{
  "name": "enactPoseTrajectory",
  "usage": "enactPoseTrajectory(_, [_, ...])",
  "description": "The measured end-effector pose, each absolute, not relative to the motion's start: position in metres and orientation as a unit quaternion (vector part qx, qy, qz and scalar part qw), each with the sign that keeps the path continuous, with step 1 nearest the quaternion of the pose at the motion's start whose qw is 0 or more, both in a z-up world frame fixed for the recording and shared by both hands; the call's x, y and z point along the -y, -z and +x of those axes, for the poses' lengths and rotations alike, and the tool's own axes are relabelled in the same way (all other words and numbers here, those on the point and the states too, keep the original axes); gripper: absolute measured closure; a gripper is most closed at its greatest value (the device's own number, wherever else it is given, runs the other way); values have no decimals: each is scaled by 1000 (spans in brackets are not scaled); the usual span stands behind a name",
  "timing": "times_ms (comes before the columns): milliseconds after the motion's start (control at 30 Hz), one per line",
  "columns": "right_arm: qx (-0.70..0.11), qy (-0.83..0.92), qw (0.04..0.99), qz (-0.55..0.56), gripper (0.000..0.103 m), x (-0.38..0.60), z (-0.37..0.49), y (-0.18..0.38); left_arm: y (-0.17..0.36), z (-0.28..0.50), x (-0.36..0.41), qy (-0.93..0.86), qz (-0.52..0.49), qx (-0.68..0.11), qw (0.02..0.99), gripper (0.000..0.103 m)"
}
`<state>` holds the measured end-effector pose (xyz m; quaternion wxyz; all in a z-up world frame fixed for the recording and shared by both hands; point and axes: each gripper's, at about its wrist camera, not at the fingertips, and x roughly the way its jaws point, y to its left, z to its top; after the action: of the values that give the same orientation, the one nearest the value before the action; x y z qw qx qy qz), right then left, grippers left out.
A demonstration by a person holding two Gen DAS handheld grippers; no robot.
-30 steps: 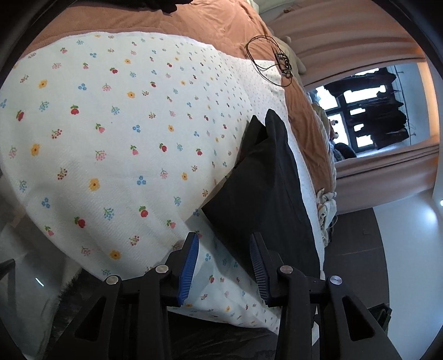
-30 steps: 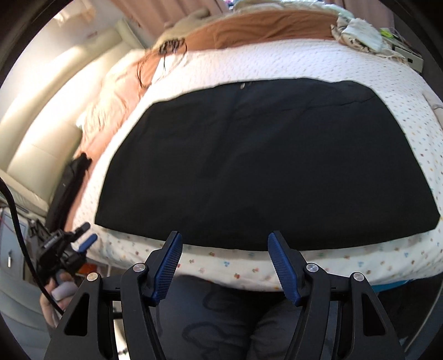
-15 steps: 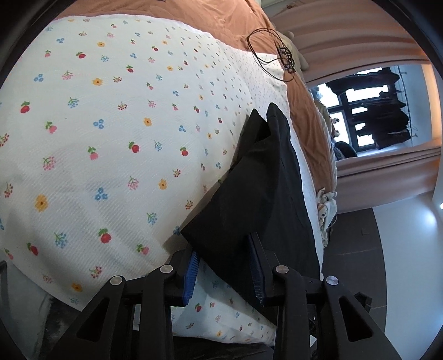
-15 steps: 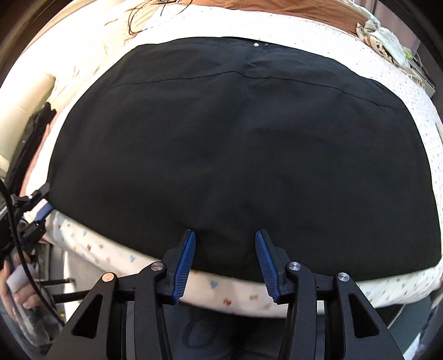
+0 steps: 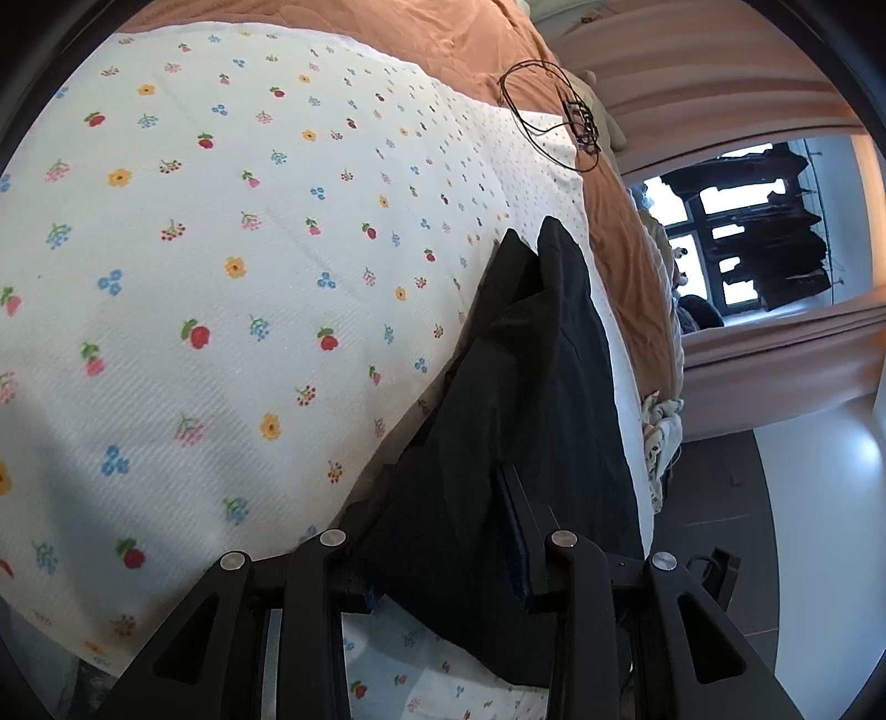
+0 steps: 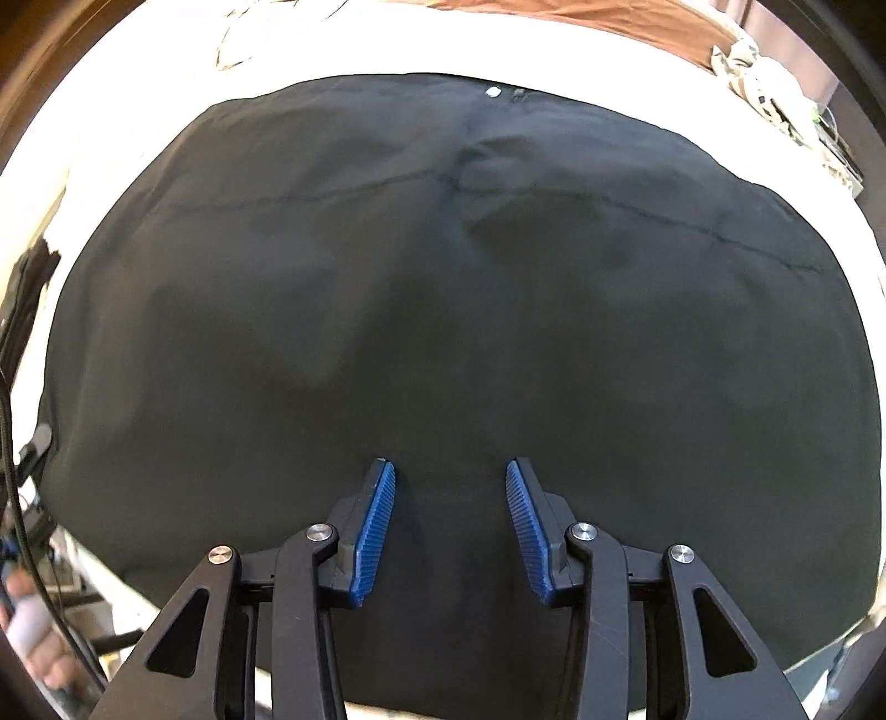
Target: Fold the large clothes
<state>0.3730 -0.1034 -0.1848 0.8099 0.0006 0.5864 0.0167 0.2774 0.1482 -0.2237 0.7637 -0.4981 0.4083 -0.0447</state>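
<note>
Mostly flat black garment (image 6: 443,288), faint creases, on floral sheet (image 5: 221,277).

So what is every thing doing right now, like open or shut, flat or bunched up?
Black garment: spread flat on the bed, a few creases.
Left gripper: garment's corner between its fingers, looks clamped.
Right gripper: closing, over the garment's near edge, not gripping yet.
Flowered sheet: spread smooth.
Brown blanket: lying across the far side.
Black cable: loosely coiled on the bed.
</note>
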Motion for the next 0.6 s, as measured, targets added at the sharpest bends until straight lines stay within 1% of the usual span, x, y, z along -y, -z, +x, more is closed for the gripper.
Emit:
enactPoseTrajectory(133, [-582,-9,813,13,61,113,395,182,221,290,-144,34,-491,-411,767,68])
enactPoseTrajectory(233, [-577,1,816,19,62,121,414,178,222,292,-143,18,-493,-411,767,74])
enactPoseTrajectory(333, [-575,8,818,25,62,128,433,177,221,293,-140,7,-489,-408,771,76])
enactPoseTrajectory(600, [-564,14,825,40,63,145,473,172,221,296,-139,-18,-501,-409,763,78])
